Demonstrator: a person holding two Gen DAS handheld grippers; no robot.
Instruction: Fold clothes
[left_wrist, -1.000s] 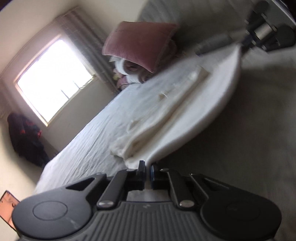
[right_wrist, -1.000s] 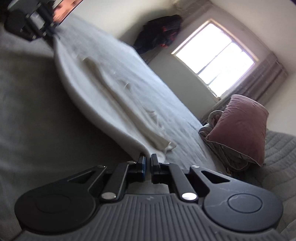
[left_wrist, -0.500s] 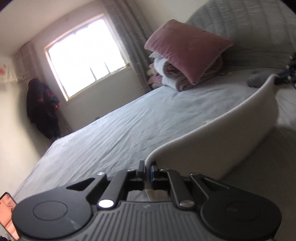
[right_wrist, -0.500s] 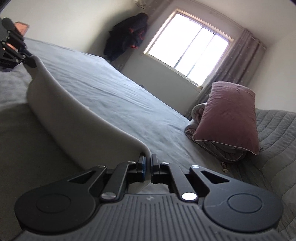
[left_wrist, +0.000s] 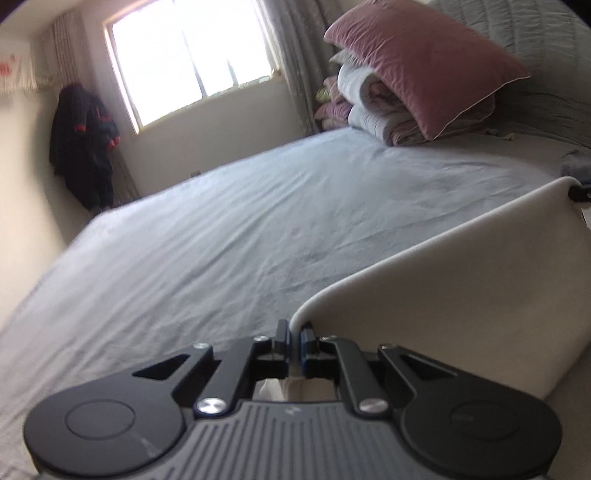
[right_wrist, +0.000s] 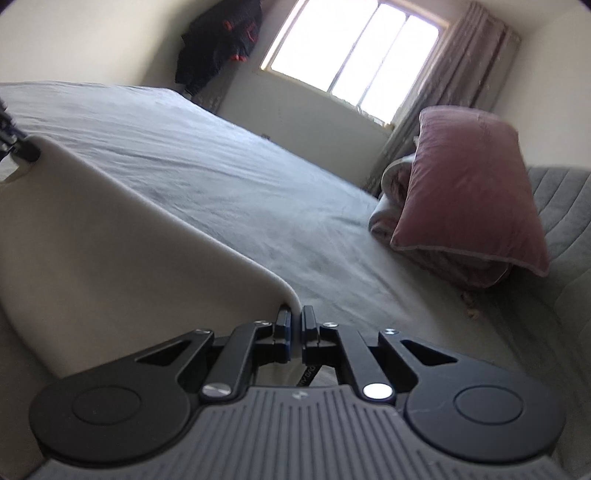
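Observation:
A cream-white garment (left_wrist: 461, 288) hangs stretched between my two grippers above the grey bed. My left gripper (left_wrist: 294, 341) is shut on one corner of it, and the cloth runs off to the right, where the tip of the right gripper (left_wrist: 580, 194) pinches the far corner. In the right wrist view the same garment (right_wrist: 110, 236) spreads to the left, with my right gripper (right_wrist: 294, 326) shut on its near corner. The left gripper (right_wrist: 14, 146) holds the other end at the left edge of that view. The garment's lower part is hidden below both views.
The bed sheet (left_wrist: 240, 240) reaches back to the window wall. A pink pillow (left_wrist: 421, 62) lies on folded quilts (left_wrist: 373, 107) by the padded headboard (right_wrist: 554, 206). A dark jacket (left_wrist: 83, 144) hangs in the corner.
Both grippers have swung and rolled toward level, carrying the garment. Its folded inner face, visible a second ago, has turned away; only a smooth taut side shows.

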